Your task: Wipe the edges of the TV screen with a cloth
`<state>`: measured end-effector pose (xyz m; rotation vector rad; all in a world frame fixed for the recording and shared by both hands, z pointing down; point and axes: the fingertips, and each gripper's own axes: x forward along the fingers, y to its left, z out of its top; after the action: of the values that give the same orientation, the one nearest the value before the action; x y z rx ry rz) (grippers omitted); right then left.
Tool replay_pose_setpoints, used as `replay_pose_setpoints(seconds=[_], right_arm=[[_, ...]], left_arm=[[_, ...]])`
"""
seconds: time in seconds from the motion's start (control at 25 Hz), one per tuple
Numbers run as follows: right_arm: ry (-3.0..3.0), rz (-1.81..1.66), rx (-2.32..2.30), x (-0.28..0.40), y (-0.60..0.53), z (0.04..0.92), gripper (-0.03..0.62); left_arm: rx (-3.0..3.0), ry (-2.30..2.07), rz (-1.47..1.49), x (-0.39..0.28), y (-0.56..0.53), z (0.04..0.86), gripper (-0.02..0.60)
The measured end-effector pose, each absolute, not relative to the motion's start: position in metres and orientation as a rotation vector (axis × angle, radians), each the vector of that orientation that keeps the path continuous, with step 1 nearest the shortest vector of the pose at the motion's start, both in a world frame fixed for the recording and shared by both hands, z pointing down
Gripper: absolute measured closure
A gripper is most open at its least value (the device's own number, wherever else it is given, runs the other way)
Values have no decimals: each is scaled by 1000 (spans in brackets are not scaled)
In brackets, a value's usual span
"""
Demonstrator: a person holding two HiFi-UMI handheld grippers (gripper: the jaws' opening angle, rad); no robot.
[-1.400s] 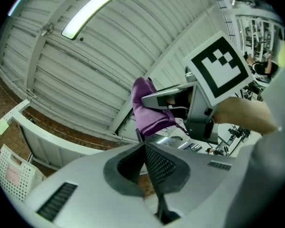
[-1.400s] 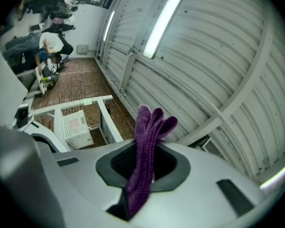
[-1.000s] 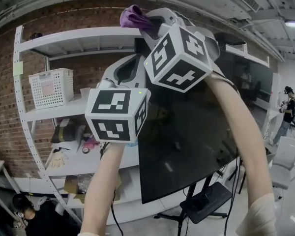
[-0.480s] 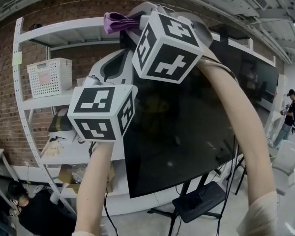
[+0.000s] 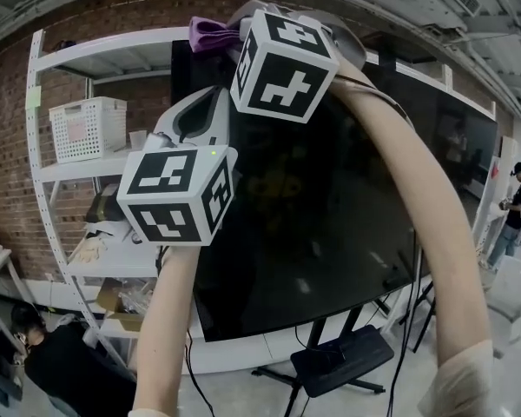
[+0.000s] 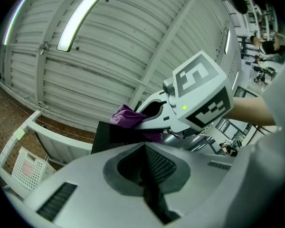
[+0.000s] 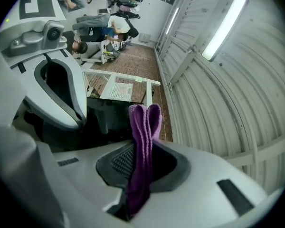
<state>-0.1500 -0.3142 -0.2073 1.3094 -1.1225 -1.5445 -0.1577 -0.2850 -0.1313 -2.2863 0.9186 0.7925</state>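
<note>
Overhead, the right claw [image 7: 141, 161] is clamped on a folded purple cloth [image 5: 207, 31], which sits against the top edge of the black TV screen [image 5: 330, 215], close to its upper left corner. Just below, the left claw [image 6: 147, 174] has its jaws together with nothing between them, near the screen's left edge. Behind stands a white shelf [image 5: 69, 169] against a brick wall [image 5: 4, 172], carrying a white basket [image 5: 89, 129]

The cloth [image 5: 210, 31] sits at the top edge of the TV screen [image 5: 330, 233], near its 11 o'clock corner. A shelf [image 5: 78, 168] stands behind at 9 o'clock, a basket [image 5: 87, 129] on it.
</note>
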Motion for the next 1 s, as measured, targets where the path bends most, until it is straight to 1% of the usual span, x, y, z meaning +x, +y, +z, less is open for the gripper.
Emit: replay_pose_setpoints(seconds=[0.32,0.68,1.0], right_arm=[[-1112,-1548,1324,-108,-308,-206,531],[-1155,-1549,1342,-39,-292,-207,531],[-1110,-1598,1316,30,-275,-207,531]], left_arm=[[-2278,887,809,-116,-277,-132,568],[-2240,885,767,-40,-264,-124,568],[-2230,914,822,27,-255,-121,568]])
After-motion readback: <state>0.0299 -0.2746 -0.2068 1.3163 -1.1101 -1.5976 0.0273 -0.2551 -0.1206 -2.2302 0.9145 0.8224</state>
